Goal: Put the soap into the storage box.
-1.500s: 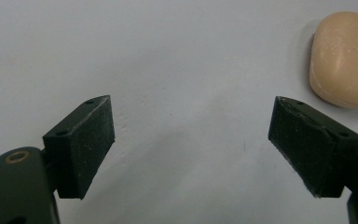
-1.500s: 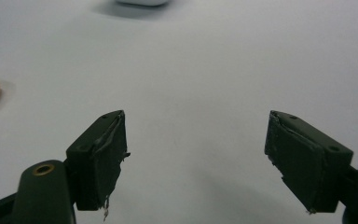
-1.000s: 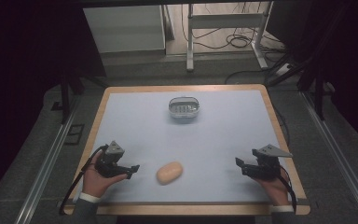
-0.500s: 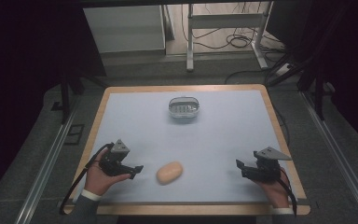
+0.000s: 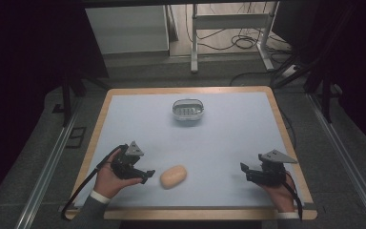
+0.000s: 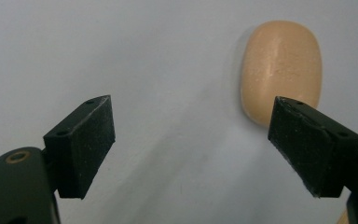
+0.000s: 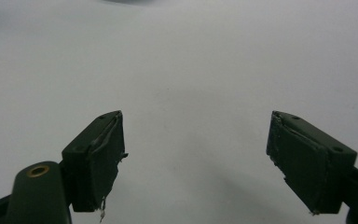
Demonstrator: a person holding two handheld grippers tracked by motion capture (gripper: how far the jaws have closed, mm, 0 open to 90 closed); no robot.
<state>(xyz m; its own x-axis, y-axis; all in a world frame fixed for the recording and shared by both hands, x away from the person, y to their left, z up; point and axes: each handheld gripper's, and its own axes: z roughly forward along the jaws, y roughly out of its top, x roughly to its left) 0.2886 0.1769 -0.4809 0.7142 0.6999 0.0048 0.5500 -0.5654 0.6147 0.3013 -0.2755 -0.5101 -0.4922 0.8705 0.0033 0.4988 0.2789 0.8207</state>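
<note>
pale tan, faintly speckled bread roll; black grippers w/ grey top plates; light blue-grey table, wood-tone rim; silver metal basket.

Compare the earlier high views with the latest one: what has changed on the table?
The left gripper has edged slightly toward the tan oval piece, jaws open, not touching it. The right gripper, the piece and the metal basket stayed put. Nothing was gripped or released.

- A lab or test room, dim around the edges.
- Wood-edged worktop with a pale mat.
- Floor rails beside it.
- Loose cables and a metal frame behind.
</note>
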